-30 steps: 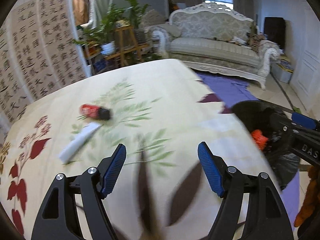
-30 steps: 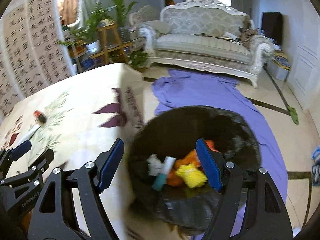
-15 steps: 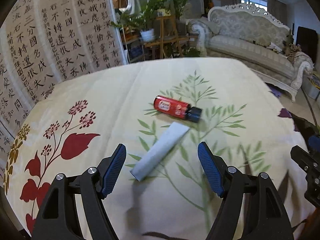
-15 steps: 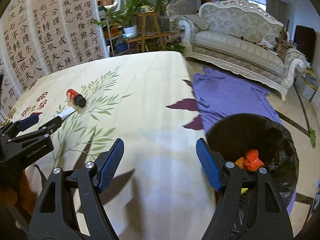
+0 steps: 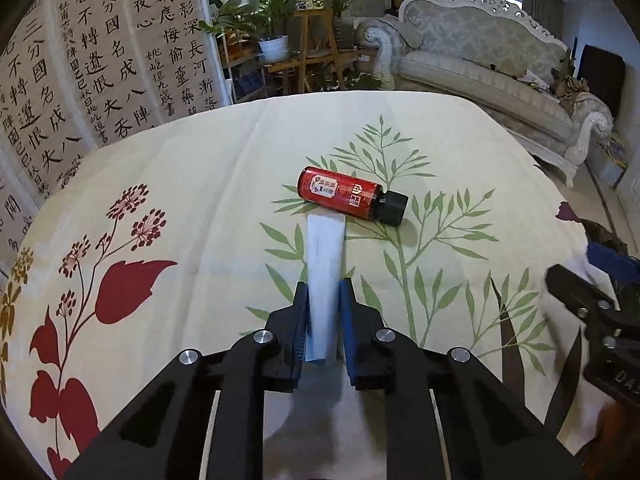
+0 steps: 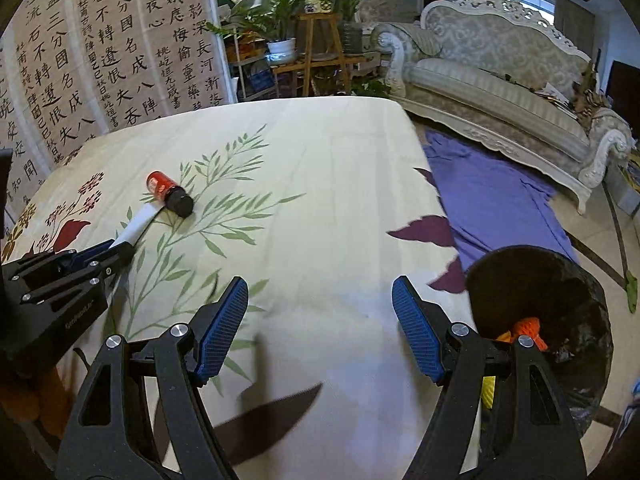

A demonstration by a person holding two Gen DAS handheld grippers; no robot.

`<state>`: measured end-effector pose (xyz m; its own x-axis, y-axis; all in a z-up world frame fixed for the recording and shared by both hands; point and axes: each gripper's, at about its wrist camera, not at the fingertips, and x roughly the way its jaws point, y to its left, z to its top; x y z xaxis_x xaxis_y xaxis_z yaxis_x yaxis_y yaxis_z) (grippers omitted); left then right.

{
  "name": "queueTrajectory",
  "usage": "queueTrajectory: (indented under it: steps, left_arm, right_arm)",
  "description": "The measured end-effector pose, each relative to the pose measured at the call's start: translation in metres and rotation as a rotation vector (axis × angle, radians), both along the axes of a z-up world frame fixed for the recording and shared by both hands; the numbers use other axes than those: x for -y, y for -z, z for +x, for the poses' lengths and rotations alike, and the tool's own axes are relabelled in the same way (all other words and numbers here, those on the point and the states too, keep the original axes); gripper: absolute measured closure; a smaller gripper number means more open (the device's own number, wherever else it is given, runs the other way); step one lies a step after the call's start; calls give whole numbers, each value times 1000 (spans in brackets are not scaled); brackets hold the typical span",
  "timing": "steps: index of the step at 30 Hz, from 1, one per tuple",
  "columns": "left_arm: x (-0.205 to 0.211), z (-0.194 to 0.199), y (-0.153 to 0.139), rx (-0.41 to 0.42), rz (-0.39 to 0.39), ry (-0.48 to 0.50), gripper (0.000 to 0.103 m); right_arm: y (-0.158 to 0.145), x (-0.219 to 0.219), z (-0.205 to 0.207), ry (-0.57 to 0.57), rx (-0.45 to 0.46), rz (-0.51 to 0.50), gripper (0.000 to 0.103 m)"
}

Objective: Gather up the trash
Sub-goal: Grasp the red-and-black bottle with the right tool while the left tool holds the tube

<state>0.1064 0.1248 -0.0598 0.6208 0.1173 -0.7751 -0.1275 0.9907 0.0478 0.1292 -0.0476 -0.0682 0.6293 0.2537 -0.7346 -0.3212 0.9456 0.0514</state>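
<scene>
A flat white wrapper (image 5: 325, 264) lies on the floral tablecloth (image 5: 200, 184), its far end touching a red bottle with a black cap (image 5: 352, 196). My left gripper (image 5: 324, 292) is shut on the near end of the wrapper; it also shows in the right wrist view (image 6: 116, 252). There the wrapper (image 6: 138, 226) and the bottle (image 6: 168, 192) lie at the left. My right gripper (image 6: 320, 328) is open and empty above the table's near right part. A black trash bag (image 6: 576, 304) with orange and yellow trash stands on the floor to the right.
A purple cloth (image 6: 492, 204) lies on the floor past the table's right edge. A pale sofa (image 6: 500, 80) stands beyond it. A calligraphy screen (image 5: 100, 60) and potted plants on wooden stands (image 5: 304, 40) are behind the table.
My left gripper has moved forward over the white wrapper and closed on its near end. My right gripper has swung left from above the trash bag to above the table, still open.
</scene>
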Motion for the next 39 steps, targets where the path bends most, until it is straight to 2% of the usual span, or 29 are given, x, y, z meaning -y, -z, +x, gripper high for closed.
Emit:
queueTrajectory:
  steps: [7,23,39]
  left_arm:
    - [-23,-8,-1,-1,-8,-52,87]
    - [-110,-22,-2,2,-3,-240,87]
    - [-144,-36,-3,13,-22,-317,87]
  right_arm:
    - [1,-26,2,-63,-5,-10,30]
    - [3,-92,30,-156,-15,-41,30]
    - [7,-150,59,-220,-17,-100,32]
